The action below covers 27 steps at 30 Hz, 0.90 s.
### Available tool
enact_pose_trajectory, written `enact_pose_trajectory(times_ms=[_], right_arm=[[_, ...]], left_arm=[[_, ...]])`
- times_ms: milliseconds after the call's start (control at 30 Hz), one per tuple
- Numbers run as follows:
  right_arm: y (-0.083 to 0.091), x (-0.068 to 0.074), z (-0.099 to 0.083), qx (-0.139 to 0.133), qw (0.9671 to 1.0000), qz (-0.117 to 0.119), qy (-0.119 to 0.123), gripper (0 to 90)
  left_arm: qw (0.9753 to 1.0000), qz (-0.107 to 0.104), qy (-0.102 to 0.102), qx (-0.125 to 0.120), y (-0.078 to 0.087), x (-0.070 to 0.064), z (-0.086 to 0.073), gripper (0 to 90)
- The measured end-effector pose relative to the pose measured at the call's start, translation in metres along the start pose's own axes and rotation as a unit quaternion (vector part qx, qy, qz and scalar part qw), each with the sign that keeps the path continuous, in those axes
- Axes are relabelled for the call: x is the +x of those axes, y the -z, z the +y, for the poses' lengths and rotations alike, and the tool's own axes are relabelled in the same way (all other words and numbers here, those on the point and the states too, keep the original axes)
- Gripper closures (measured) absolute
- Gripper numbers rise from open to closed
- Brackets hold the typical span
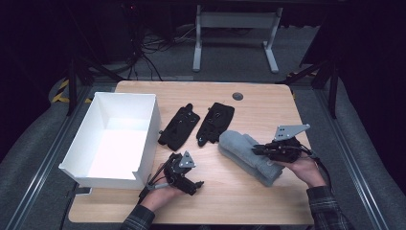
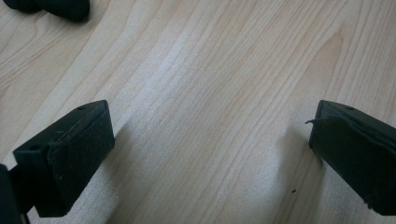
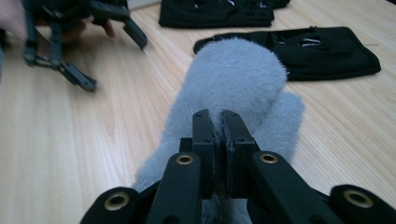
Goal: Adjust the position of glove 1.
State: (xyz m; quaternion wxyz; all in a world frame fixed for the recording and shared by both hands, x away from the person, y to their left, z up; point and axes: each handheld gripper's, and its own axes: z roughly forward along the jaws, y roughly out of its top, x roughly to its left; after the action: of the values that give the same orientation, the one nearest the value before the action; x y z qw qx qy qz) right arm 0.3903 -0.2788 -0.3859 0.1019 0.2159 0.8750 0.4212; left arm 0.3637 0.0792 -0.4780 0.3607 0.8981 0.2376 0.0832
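Observation:
A grey fluffy mitten bundle (image 1: pixel 246 154) lies on the wooden table (image 1: pixel 268 103), right of centre. My right gripper (image 1: pixel 257 149) is shut on its near end; in the right gripper view the jaws (image 3: pixel 219 122) pinch the grey fur (image 3: pixel 233 77) between them. Two black gloves (image 1: pixel 179 125) (image 1: pixel 215 122) lie flat side by side behind the mitten. My left gripper (image 1: pixel 194 180) rests low over bare wood near the front, open, with nothing between its jaws (image 2: pixel 210 140).
A large white open box (image 1: pixel 143 129) stands at the table's left, beside the left hand. A round grommet (image 1: pixel 237 96) sits near the far edge. In the right gripper view the left gripper (image 3: pixel 79 37) shows at top left, the black gloves (image 3: pixel 322 49) behind.

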Motion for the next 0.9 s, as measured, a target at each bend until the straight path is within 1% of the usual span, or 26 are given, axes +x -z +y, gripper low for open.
enact_pose_trajectory(times_ms=[67,100,133,200,300,467,567,633,667,700,733,767,800,900], right_arm=[[-0.004,-0.001,-0.001,0.008,1.0000,0.004,0.002,85.6],[-0.006,-0.001,-0.002,0.013,0.9999,0.001,0.003,85.6],[-0.007,-0.001,-0.004,0.017,0.9998,0.002,0.004,85.5],[-0.008,-0.002,-0.005,0.019,0.9998,0.001,0.002,85.4],[-0.011,-0.006,-0.011,0.028,0.9996,-0.004,-0.007,85.0],[-0.017,-0.004,-0.013,0.042,0.9991,-0.006,-0.003,85.0],[-0.024,-0.001,-0.014,0.064,0.9978,-0.017,0.005,85.0],[-0.028,0.000,-0.015,0.070,0.9974,-0.015,0.005,84.4],[-0.028,0.000,-0.015,0.070,0.9975,-0.015,0.003,83.0],[-0.027,0.000,-0.015,0.066,0.9977,-0.013,-0.001,79.3],[-0.023,-0.002,-0.014,0.058,0.9981,-0.016,-0.010,72.4],[-0.019,-0.003,-0.013,0.050,0.9985,-0.015,-0.018,69.6],[-0.012,-0.005,-0.012,0.040,0.9987,-0.019,-0.025,66.3],[0.003,-0.009,-0.011,0.011,0.9986,-0.031,-0.040,65.5]], left_arm=[[1.0000,0.000,0.000,0.000,0.000,0.000,0.000,0.4],[1.0000,0.000,0.000,0.000,0.000,0.000,0.000,0.4],[1.0000,0.000,0.000,0.000,0.000,0.000,0.000,0.4],[1.0000,0.000,0.000,0.000,0.000,0.000,0.000,0.5],[1.0000,0.001,0.000,0.000,0.000,0.000,0.000,0.5],[1.0000,0.001,0.000,0.000,0.000,0.000,0.000,0.5],[1.0000,0.002,0.001,0.000,0.000,0.000,0.000,0.4],[1.0000,0.003,0.001,0.000,0.000,-0.001,0.000,0.4],[1.0000,0.002,0.001,0.000,0.000,-0.001,0.000,0.4],[1.0000,0.002,0.002,0.001,0.000,-0.001,0.000,0.4],[1.0000,0.003,0.002,0.001,0.000,-0.001,0.000,0.4],[1.0000,0.003,0.002,0.000,0.000,-0.001,0.000,0.4],[1.0000,0.003,0.002,0.000,0.000,-0.001,0.000,0.4],[1.0000,0.003,0.002,0.001,0.000,-0.001,0.000,0.4]])
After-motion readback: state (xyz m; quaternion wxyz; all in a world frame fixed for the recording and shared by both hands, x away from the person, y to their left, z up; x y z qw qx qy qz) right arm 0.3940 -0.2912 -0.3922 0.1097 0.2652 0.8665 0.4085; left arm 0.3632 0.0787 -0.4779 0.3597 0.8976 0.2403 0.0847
